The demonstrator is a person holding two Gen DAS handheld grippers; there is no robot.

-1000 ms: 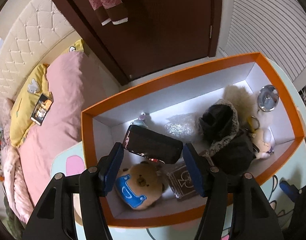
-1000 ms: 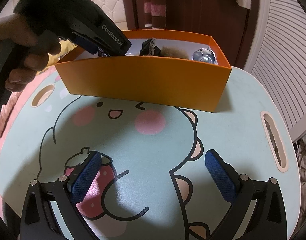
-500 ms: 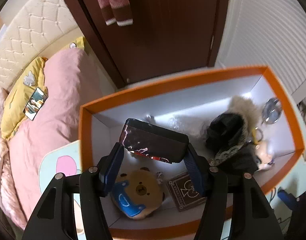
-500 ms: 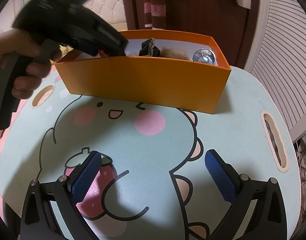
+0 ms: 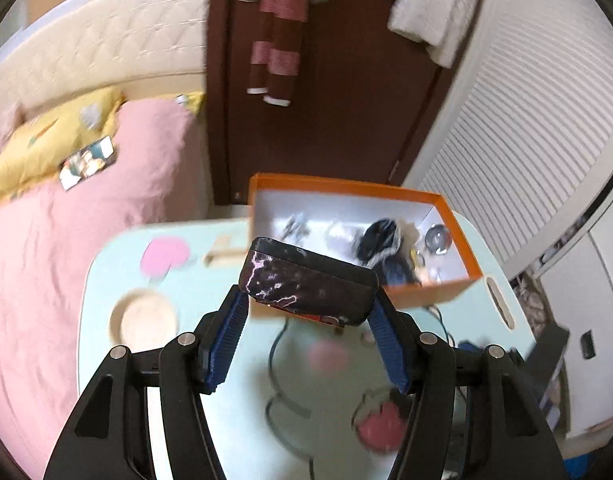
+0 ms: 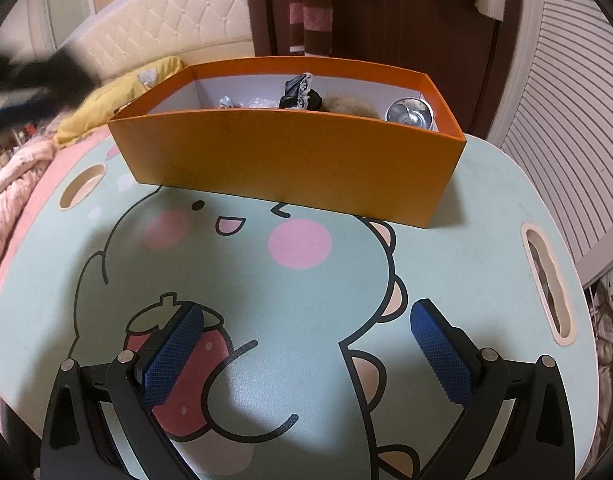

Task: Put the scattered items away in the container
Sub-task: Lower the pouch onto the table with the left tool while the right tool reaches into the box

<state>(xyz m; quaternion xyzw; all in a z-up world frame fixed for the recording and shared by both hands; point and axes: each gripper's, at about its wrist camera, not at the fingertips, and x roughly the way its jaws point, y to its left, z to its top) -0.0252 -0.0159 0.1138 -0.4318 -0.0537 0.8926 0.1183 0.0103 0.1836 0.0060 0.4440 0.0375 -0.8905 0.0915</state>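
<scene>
left gripper (image 5: 308, 322): clenched on a dark marbled case (image 5: 306, 286), held above the table (image 5: 154, 272), short of the orange box (image 5: 426, 292) at its far edge.
right gripper (image 6: 306, 350): released, empty, low over the table.
doing it well: carry the case over the rim, lower it, then let go.

Tabletop (image 6: 486, 216) in front of orange box (image 6: 290, 160): bare, open to passage on near side and both ends. Box: upright walls block level approach; top open. Box floor crowded at right half — black lace item (image 6: 298, 94), fur ball (image 6: 348, 106), metal cup (image 6: 410, 114); left part less filled. Behind box: dark door (image 6: 386, 12), slatted panel (image 6: 566, 80) close. Bed (image 5: 86, 200) flanks table's left edge.
</scene>
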